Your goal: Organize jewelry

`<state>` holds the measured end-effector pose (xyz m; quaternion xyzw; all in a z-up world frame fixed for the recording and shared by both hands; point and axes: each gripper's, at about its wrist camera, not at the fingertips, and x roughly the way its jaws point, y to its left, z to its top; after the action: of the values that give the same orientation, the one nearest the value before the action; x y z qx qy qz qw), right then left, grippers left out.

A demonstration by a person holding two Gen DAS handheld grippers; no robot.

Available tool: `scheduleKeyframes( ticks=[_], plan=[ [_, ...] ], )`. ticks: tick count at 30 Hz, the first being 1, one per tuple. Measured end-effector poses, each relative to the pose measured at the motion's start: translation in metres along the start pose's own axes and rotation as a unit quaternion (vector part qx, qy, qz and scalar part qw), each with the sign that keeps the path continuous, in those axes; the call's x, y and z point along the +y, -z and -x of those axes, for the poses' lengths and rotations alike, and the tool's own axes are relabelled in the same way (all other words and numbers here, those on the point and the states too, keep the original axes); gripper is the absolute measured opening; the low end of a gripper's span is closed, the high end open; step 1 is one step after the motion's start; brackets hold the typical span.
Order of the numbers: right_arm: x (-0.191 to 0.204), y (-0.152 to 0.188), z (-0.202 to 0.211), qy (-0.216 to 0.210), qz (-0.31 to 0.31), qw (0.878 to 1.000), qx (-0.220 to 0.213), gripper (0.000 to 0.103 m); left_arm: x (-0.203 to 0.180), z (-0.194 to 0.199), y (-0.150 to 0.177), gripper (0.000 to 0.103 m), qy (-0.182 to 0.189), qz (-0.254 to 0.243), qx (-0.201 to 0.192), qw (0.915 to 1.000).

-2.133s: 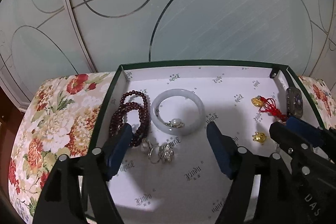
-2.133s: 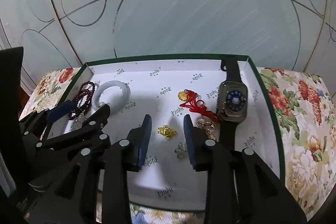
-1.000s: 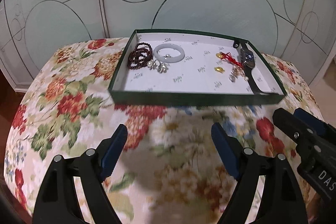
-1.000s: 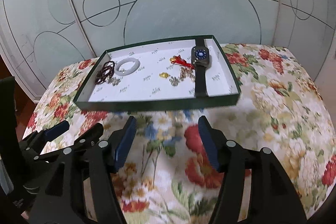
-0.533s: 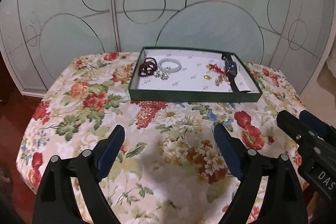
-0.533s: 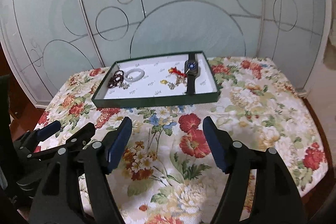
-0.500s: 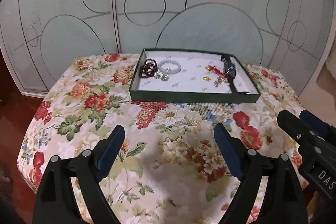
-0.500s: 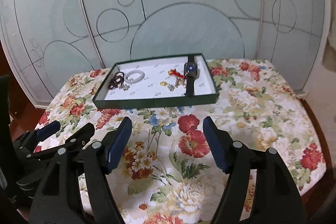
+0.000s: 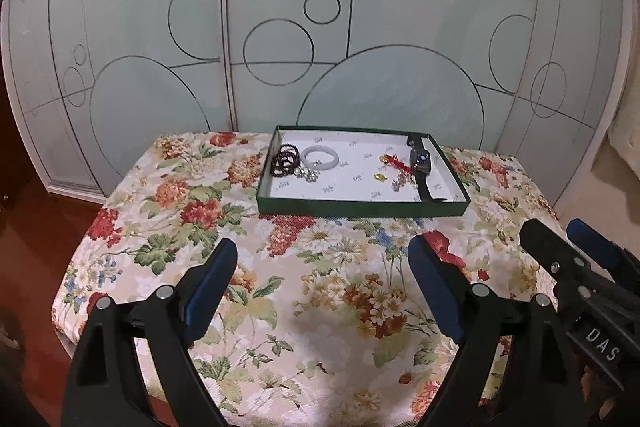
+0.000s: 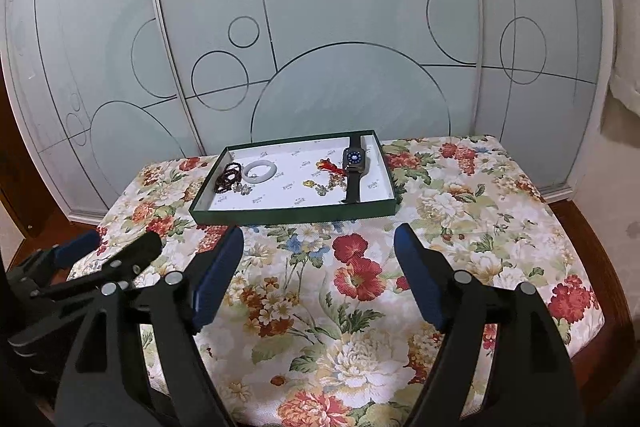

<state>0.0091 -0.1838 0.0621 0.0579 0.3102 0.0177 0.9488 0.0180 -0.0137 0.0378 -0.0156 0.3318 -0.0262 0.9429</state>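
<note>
A shallow green box with a white printed lining sits at the far side of a floral-covered table. Inside lie a dark red bead bracelet, a pale jade bangle, small silver pieces, gold charms with red cord and a black smartwatch. My left gripper hangs open over the near part of the table, well short of the box, with nothing in it. My right gripper is beside it, its jaws opening and empty.
The floral tablecloth covers the whole tabletop, whose edges drop to a dark wooden floor. Frosted glass sliding doors with circle patterns stand right behind the table. In each wrist view the other gripper shows at the frame's side.
Both grippers have drawn back and up from the box, which now looks smaller and farther. The right gripper's jaws have spread wider. The jewelry in the box lies as before.
</note>
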Motion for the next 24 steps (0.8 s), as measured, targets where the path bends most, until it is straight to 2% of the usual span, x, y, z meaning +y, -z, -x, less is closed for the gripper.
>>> scheduleKeyframes(
  ticks=[13, 24],
  plan=[
    [0.0046, -0.0004, 0.0058, 0.003, 0.008, 1.000, -0.004, 0.078, 0.0019, 0.0101, 0.0010, 0.086, -0.006, -0.004, -0.014, 0.9999],
    [0.0053, -0.0017, 0.0064, 0.004, 0.010, 1.000, -0.004, 0.078, 0.0037, 0.0070, 0.0026, 0.086, -0.013, -0.001, -0.005, 0.9999]
  ],
)
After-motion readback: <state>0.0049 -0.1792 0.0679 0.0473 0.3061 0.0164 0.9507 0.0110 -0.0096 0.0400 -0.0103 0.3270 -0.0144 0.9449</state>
